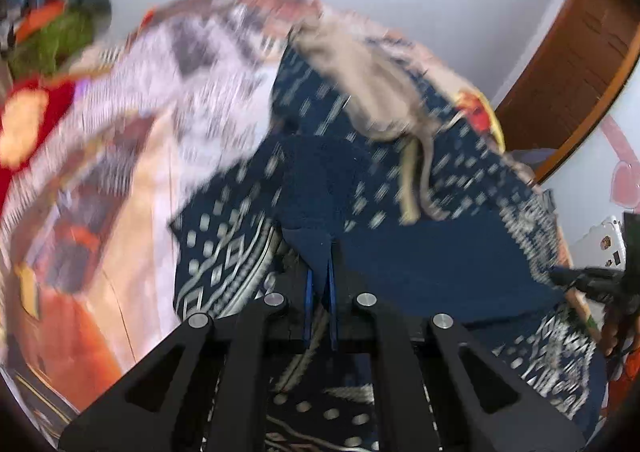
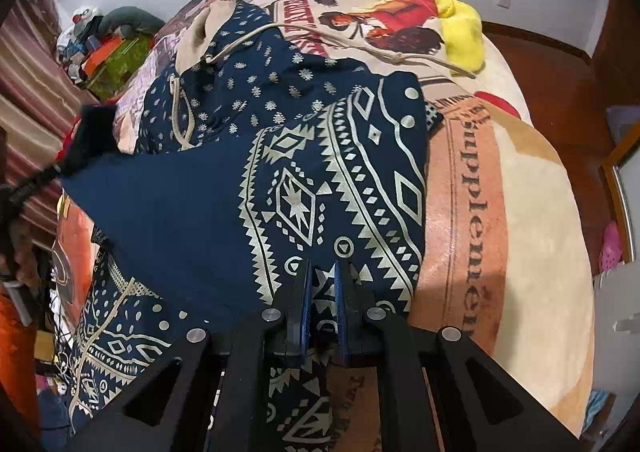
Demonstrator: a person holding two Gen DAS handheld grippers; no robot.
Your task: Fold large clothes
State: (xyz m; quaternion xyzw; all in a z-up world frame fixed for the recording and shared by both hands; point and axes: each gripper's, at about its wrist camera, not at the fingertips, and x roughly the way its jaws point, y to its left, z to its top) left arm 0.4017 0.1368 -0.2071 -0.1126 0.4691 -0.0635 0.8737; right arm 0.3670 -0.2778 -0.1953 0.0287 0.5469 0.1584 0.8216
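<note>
A large navy garment (image 2: 280, 180) with cream geometric print and beige drawstrings lies on a printed bedspread (image 2: 520, 212). My right gripper (image 2: 321, 272) is shut on its near patterned edge. My left gripper (image 1: 319, 252) is shut on a fold of the same navy garment (image 1: 400, 252), held raised; the view is motion-blurred. The beige hood lining and drawstrings (image 1: 380, 92) lie across the cloth further away. The left gripper also shows at the left edge of the right wrist view (image 2: 86, 140), pinching the plain navy underside.
A yellow plush item (image 2: 460, 28) lies at the bed's far end. Clutter and a green box (image 2: 120, 56) sit at the far left. A wooden bed frame (image 1: 568, 72) and white wall are at the right.
</note>
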